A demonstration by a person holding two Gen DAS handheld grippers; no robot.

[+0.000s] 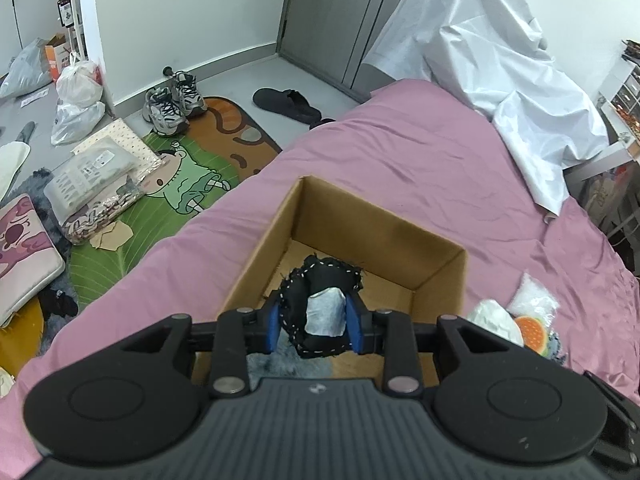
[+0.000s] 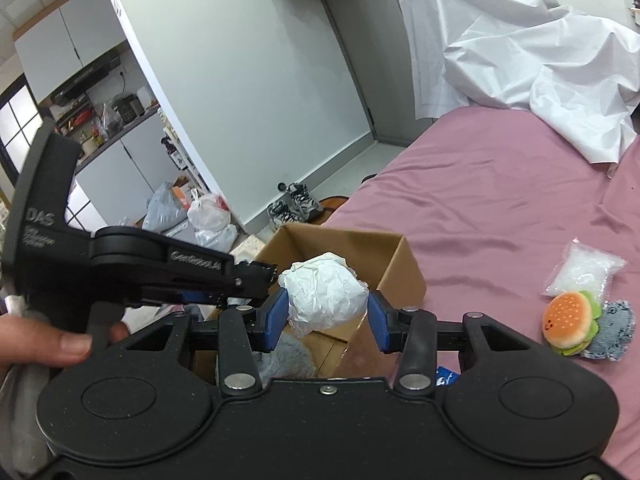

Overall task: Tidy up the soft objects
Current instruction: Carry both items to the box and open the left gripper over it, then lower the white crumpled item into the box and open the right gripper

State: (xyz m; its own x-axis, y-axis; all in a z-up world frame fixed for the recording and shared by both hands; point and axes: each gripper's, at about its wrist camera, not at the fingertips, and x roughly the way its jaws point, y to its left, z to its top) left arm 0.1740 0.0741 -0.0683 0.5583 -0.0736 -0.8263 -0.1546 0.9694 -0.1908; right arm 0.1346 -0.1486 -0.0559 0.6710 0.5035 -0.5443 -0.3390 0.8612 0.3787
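Left claw: clamped on a black stitched pouch with a pale patch on it, blue pads pressing both sides, and it hangs right over the open cardboard box.
Right claw: squeezed onto a crumpled white wad, pads tight on either flank, held above the near end of the box.
Box: sits on the pink bed, top open; a grey fluffy piece lies inside at the near end.
Burger plush: on the bed to the right of the box, touching a grey denim-like pouch.
Clear bag: white filling, just behind the burger.
White sheet: heaped at the far end of the bed.
Floor: sneakers and a cartoon rug beside the bed.
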